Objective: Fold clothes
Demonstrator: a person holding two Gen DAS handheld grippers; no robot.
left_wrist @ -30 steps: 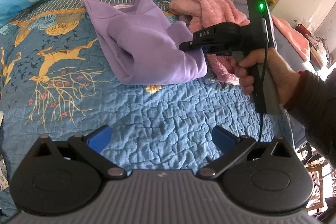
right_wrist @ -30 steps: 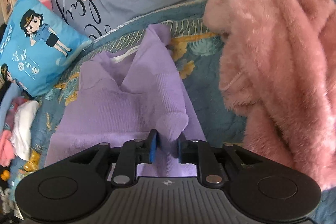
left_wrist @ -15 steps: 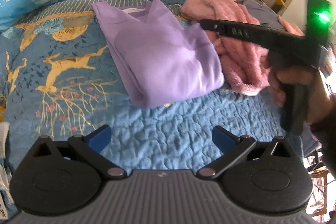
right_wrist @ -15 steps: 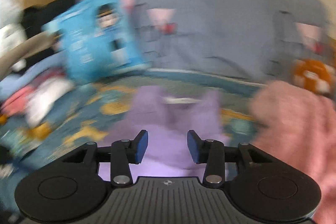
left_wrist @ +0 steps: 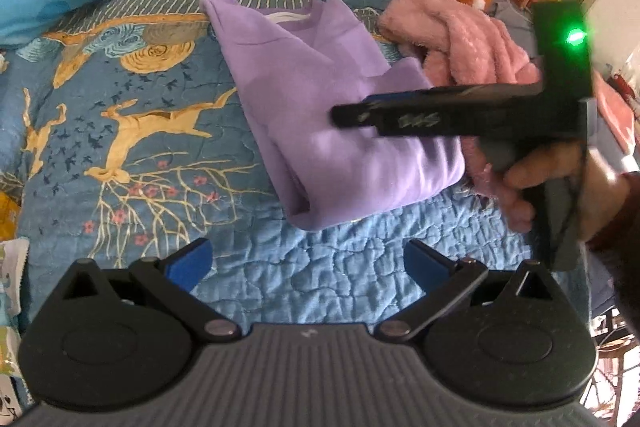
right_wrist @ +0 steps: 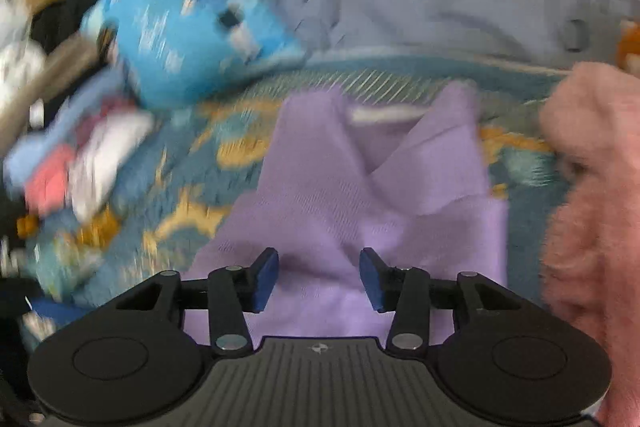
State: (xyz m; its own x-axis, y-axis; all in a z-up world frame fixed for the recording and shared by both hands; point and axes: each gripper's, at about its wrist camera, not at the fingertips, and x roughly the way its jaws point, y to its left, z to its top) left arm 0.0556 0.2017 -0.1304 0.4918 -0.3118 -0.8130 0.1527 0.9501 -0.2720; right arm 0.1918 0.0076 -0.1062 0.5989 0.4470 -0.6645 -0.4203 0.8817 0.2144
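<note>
Sweater: a folded purple sweater [left_wrist: 320,115] lies on a blue quilt [left_wrist: 120,131], collar toward the pillows.
Left gripper: the left gripper [left_wrist: 308,263] hangs over bare quilt just short of the sweater's near edge, its blue pads spread wide with nothing between them.
Right gripper: the right gripper [right_wrist: 318,277] is above the sweater's near half, clear of the cloth; its jaws are opening and hold nothing.
Right hand: the hand [left_wrist: 560,183] grips the tool's handle at the sweater's right side.
Neighbours: a pink fleece [left_wrist: 460,39] touches the sweater's right edge; a blue cushion [right_wrist: 184,15] sits beyond to the left, blurred.
</note>
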